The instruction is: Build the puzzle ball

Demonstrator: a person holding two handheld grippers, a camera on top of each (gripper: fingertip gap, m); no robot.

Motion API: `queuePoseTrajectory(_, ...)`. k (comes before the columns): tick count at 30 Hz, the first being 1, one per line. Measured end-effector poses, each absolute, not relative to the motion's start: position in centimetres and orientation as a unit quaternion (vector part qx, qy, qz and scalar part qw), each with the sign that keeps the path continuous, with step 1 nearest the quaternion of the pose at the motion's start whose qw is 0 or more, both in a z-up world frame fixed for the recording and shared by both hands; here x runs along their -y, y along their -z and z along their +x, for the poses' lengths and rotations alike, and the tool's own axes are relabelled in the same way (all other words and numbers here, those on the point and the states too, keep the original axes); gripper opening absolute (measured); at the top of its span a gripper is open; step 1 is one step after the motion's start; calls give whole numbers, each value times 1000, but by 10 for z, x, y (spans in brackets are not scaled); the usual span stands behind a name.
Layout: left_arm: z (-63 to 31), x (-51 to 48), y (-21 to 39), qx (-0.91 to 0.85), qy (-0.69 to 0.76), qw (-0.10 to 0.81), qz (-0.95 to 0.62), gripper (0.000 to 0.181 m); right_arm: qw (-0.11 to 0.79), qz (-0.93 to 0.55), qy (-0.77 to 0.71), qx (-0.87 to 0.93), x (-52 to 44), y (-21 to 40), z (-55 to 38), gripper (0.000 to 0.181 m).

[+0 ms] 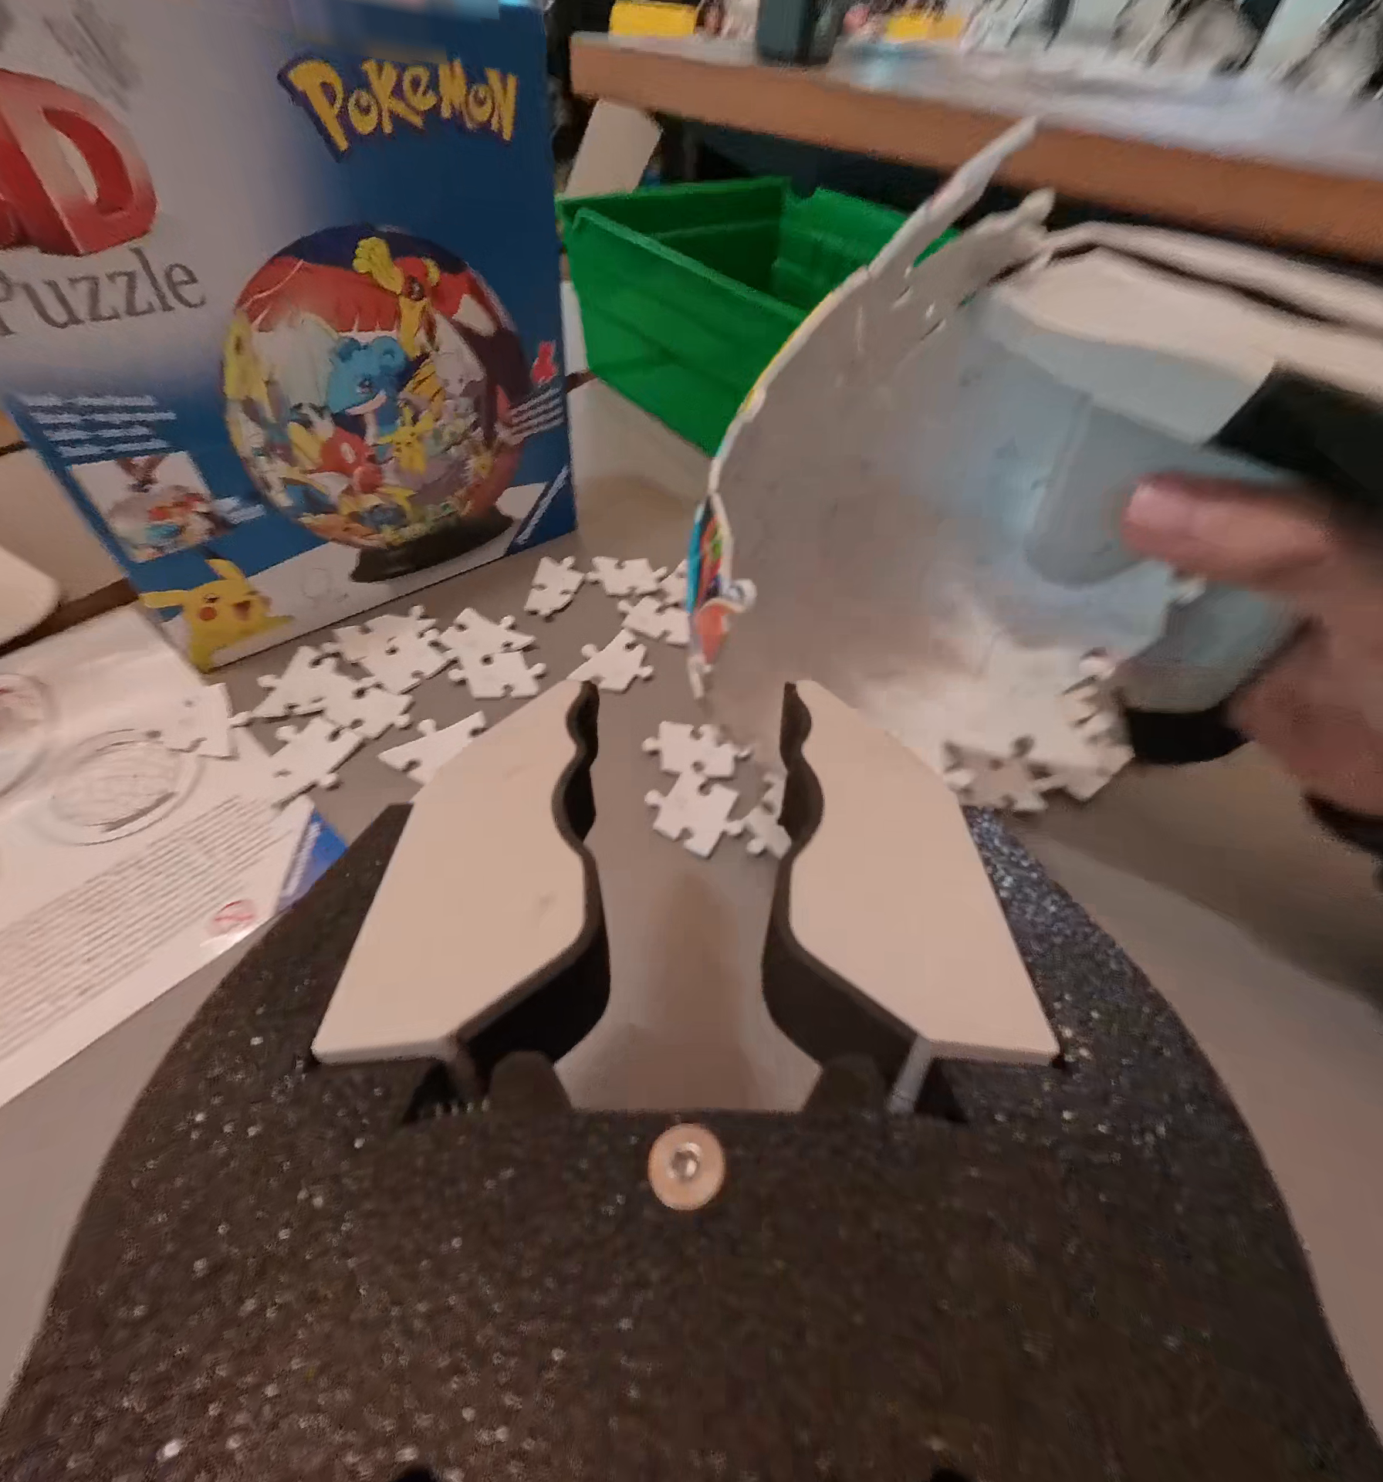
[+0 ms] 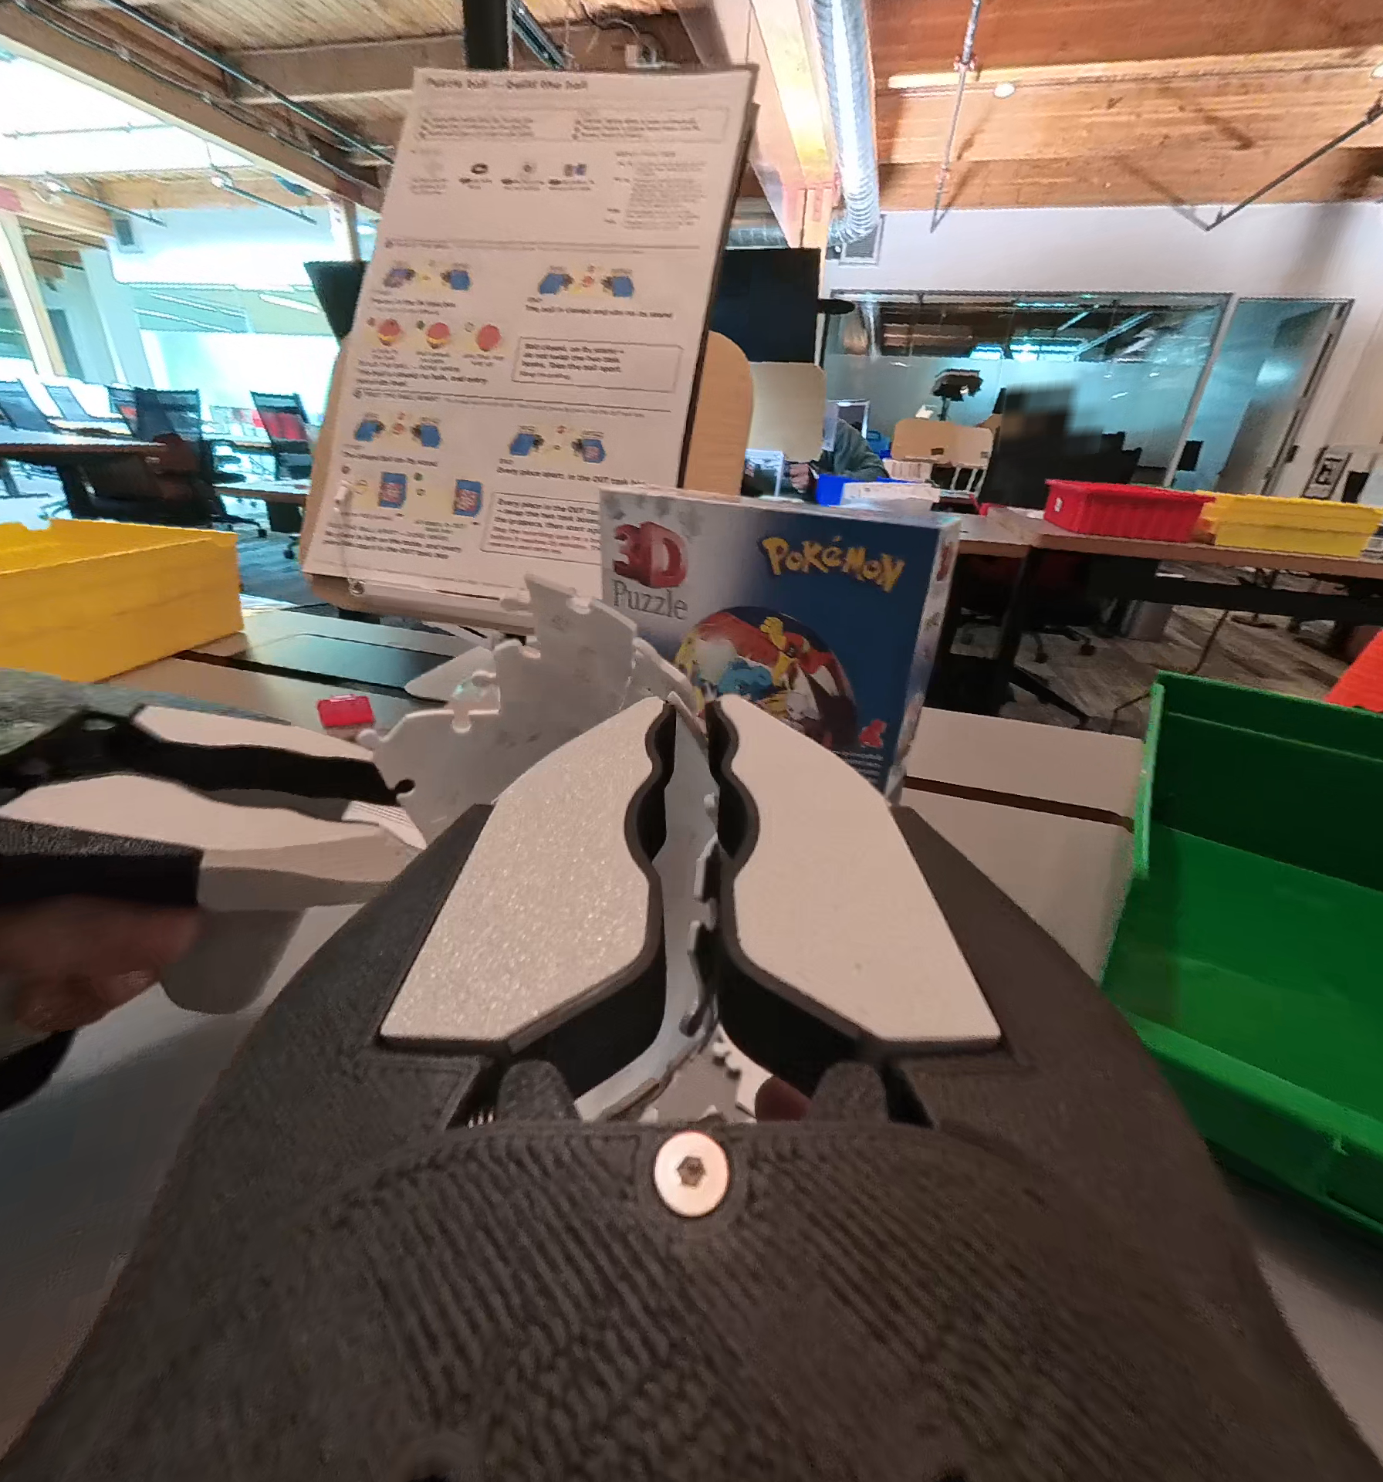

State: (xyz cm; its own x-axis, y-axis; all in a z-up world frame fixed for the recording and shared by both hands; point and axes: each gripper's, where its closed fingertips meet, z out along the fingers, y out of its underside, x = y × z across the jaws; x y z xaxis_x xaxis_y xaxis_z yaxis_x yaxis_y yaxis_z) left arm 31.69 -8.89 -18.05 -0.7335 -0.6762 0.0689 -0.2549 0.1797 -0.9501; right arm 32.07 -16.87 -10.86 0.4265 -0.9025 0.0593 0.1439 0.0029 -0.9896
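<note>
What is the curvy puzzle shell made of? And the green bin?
The puzzle shell looks like thin stiff plastic: it keeps its curve standing up, with a matte grey-white inside and a printed colour outside. It could be coated card; I can't be sure. The green bin looks like moulded plastic, smooth and slightly shiny, one even colour.

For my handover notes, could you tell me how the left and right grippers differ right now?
The left gripper is open and empty, while the right gripper is shut on the assembled ball section. The left points down toward loose puzzle pieces; the right points level. Both have white-faced fingers with black pads.
</note>
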Motion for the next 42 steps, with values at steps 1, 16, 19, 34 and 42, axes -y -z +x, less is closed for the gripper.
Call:
queuePoseTrajectory(1,314,91,175,-732,582,170,-310,40,626,-570,418,-328,165,107,319,7)
queuePoseTrajectory(16,322,70,140,-676,640,235,-279,4,657,-564,412,-283,130,85,300,6)
queuePoseTrajectory(19,319,67,132,-676,632,272,-264,4,662,-558,415,-280,129,81,298,6)
queuePoseTrajectory(34,322,13,117,-701,513,359,-341,4,696,-558,372,-256,125,50,277,38)
queuePoseTrajectory(42,323,-22,118,-736,403,384,-385,5,656,-635,310,-266,99,94,286,38)
